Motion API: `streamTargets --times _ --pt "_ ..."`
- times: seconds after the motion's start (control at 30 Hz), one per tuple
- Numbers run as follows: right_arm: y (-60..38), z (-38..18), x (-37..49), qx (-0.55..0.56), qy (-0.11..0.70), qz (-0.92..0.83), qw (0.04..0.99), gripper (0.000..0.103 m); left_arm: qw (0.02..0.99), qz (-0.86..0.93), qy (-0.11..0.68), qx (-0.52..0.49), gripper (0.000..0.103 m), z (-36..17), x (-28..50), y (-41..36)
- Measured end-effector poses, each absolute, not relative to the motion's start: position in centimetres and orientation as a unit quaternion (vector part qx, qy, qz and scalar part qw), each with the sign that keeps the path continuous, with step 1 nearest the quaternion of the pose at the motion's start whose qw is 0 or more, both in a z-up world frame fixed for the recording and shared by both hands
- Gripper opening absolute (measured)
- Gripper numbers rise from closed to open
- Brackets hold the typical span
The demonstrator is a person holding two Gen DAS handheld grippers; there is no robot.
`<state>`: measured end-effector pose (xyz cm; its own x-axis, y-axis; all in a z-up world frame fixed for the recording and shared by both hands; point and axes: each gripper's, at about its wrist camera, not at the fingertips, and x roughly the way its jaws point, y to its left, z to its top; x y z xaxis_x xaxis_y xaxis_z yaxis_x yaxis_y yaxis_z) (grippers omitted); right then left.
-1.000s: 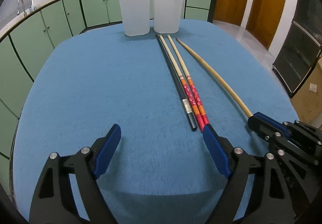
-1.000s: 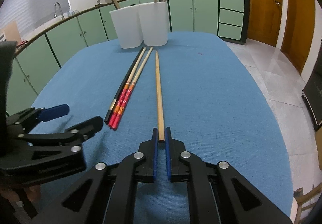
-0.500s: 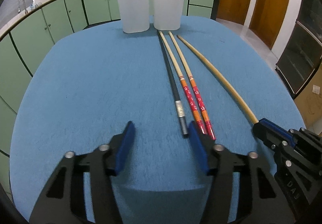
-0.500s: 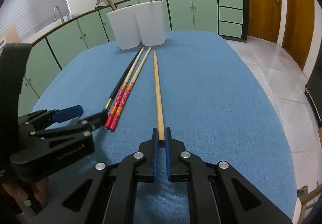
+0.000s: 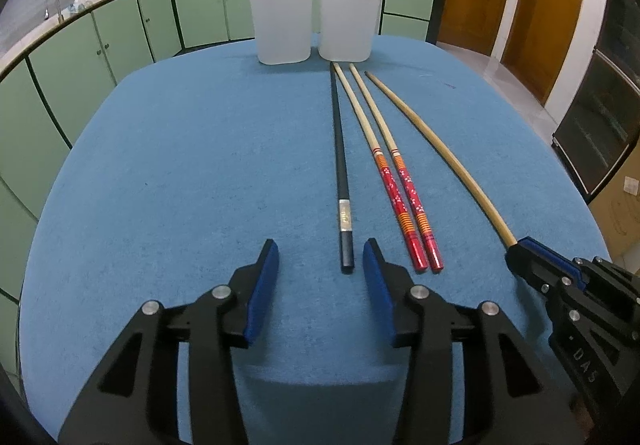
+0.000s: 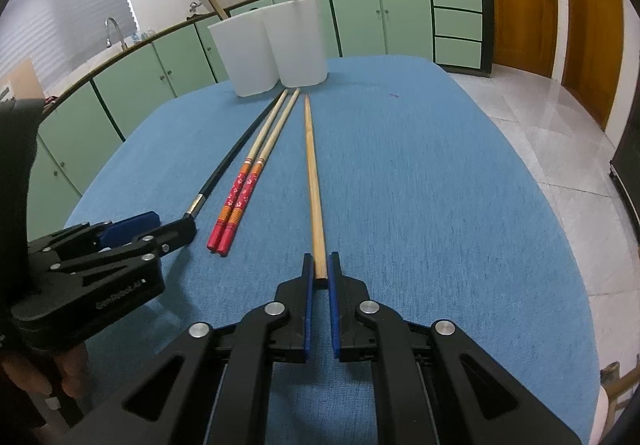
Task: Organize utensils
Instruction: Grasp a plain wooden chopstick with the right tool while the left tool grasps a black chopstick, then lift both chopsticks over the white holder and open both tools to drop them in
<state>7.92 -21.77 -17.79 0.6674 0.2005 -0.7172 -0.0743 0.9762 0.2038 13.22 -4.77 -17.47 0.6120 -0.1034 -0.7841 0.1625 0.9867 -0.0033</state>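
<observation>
Nearest in the left wrist view, the left gripper (image 5: 320, 265) has jaws that have just been closing; its 2 blue pads (image 5: 264, 285) stand apart on either side of the near end of the black chopstick (image 5: 340, 165), without touching it. To the right, the right gripper (image 6: 319, 277) is pinched on the near end of the plain bamboo chopstick (image 6: 314, 185), which lies flat on the blue tablecloth (image 6: 420, 205). Between these 2 sticks lies a pair of red-handled chopsticks (image 5: 394, 185), side by side and touching at their near ends. All 4 sticks point toward the far edge of the table. There, 2 white holders (image 5: 312, 17) stand upright and touching; the left 1 contains a black and a bamboo stick, the right 1 contains 2 red-patterned sticks. Beyond the table runs a row of green cabinets (image 6: 360, 13).
</observation>
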Motion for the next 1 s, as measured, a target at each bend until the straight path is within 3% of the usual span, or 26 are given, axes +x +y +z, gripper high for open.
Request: streamTargets --times 0.07,0.2,0.4,1.0 --pt "-21.7 -17.8 7.9 0.077 0.400 0.074 0.910 0.007 0.898 -0.073 0.433 0.031 0.040 -17.5 13.1 -4.9" --pt "-21.5 -17.7 7.9 0.073 0.401 0.072 0.910 0.007 0.899 -0.081 0.428 0.034 0.006 -17.4 12.7 -5.5" --pt "-21.5 -16.1 7.3 0.057 0.393 0.075 0.915 0.006 0.900 -0.086 0.426 0.022 0.005 -16.3 12.2 -4.6" --pt "-23.7 -2.0 6.9 0.060 0.273 0.097 0.955 0.006 0.952 -0.098 0.289 0.019 0.006 -2.0 10.7 -2.2"
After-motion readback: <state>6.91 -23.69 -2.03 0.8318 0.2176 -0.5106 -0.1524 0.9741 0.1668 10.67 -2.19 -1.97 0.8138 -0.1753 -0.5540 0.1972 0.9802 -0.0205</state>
